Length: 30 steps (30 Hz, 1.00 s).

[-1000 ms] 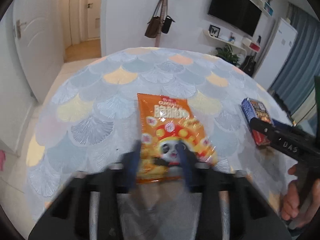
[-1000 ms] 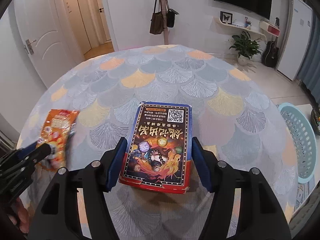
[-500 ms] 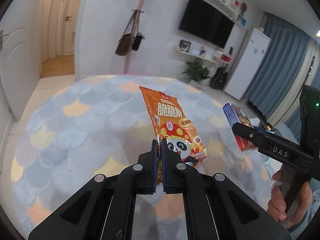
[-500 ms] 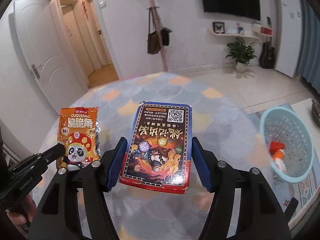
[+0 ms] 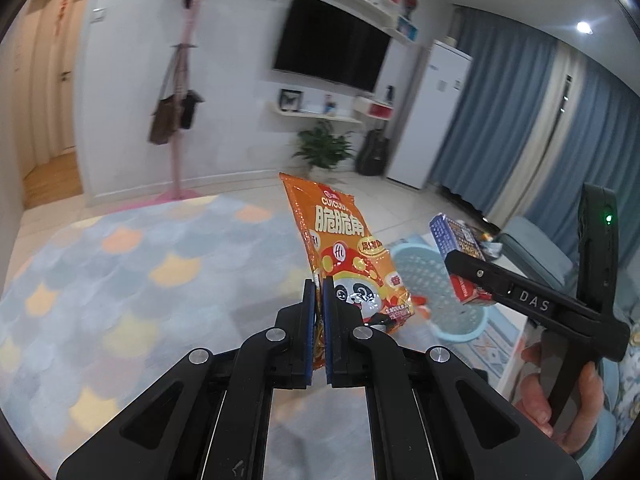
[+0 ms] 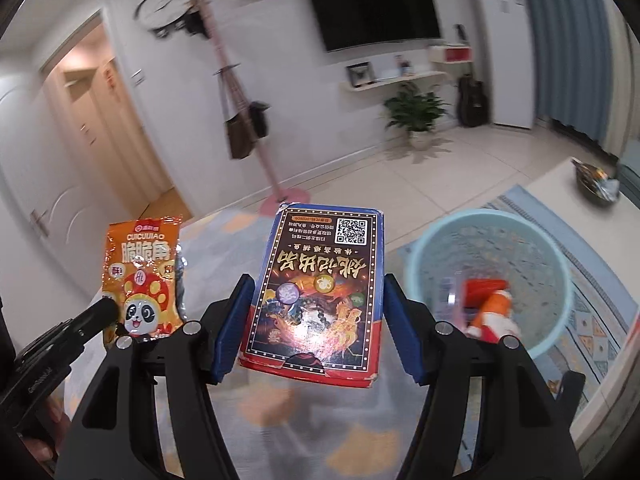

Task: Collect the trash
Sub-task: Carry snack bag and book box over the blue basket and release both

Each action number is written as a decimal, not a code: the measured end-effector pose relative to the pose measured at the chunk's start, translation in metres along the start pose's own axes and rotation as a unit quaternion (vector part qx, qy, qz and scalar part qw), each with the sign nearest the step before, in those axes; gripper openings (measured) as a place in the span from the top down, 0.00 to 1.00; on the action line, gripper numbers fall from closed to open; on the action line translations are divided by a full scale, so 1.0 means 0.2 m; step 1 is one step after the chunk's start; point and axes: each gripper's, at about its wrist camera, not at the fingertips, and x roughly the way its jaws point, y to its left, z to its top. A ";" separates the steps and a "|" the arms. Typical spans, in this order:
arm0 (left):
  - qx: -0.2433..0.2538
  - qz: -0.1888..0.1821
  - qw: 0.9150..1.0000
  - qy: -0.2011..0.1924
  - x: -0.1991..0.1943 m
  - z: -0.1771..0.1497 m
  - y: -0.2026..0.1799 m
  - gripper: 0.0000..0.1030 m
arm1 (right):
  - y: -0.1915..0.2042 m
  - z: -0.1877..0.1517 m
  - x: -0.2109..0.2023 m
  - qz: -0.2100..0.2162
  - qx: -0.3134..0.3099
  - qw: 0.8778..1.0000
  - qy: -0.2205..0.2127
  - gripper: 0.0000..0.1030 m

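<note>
— So, what have your jaws got?

— My left gripper [image 5: 319, 284] is clenched flat on the lower edge of an orange snack bag [image 5: 344, 252], which is up in the air above the patterned tabletop [image 5: 120, 280]. My right gripper [image 6: 318, 292] is grasping a blue and red card box [image 6: 320, 288] across its width, one blue pad on each long side.

— What lies around them?

— Just past the box, to its right and lower down, a pale blue basket [image 6: 556, 280] stands on a patterned rug [image 6: 600, 312]. It already holds an orange and red wrapper [image 6: 492, 304]. From the left wrist view the snack bag and the box both cover part of the basket, so neither has a clear line down yet. Beyond it is a white low table [image 6: 560, 188] with a dark bowl [image 6: 592, 184]. Further out are a pink coat stand [image 5: 178, 120] with hanging bags, a wall TV [image 5: 332, 44], a potted plant [image 6: 416, 112] and blue curtains [image 5: 520, 120].

— Which way do the two pieces point?

— The bag stands roughly upright, long axis rising from my jaws, top edge leaning slightly left, printed face to the right. The box lies nearly flat, long axis running away from me, its QR code end farthest out and lettering upside down to me.
</note>
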 end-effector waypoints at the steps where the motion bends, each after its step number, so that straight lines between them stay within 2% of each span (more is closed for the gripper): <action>1: 0.004 -0.007 1.000 0.003 0.03 0.01 -0.03 0.98 | -0.06 0.01 -0.01 -0.007 0.009 1.000 -0.003 0.41; 9: 0.047 -0.050 0.997 0.037 0.35 0.08 -0.34 0.98 | -0.49 0.05 0.03 -0.064 0.073 0.995 -0.005 0.41; 12: 0.075 -0.056 0.994 0.059 0.51 0.10 -0.44 0.98 | -0.65 0.04 0.12 -0.079 0.091 0.993 0.021 0.41; 18: 0.101 -0.067 0.987 0.102 0.81 0.11 -0.57 0.98 | -0.91 -0.01 0.30 -0.110 0.132 0.983 0.070 0.41; 26: 0.128 -0.081 0.978 0.143 1.08 0.07 -0.71 0.96 | -1.09 -0.05 0.42 -0.138 0.160 0.972 0.100 0.38; 27: 0.129 -0.080 0.978 0.143 1.10 0.08 -0.72 0.89 | -1.11 -0.05 0.43 -0.133 0.169 0.971 0.102 0.35; 28: 0.128 -0.077 0.978 0.143 1.11 0.08 -0.73 0.72 | -1.14 -0.06 0.42 -0.128 0.179 0.970 0.101 0.34; 30: 0.125 -0.077 0.980 0.135 1.11 0.06 -0.74 0.58 | -1.16 -0.06 0.40 -0.131 0.185 0.969 0.099 0.32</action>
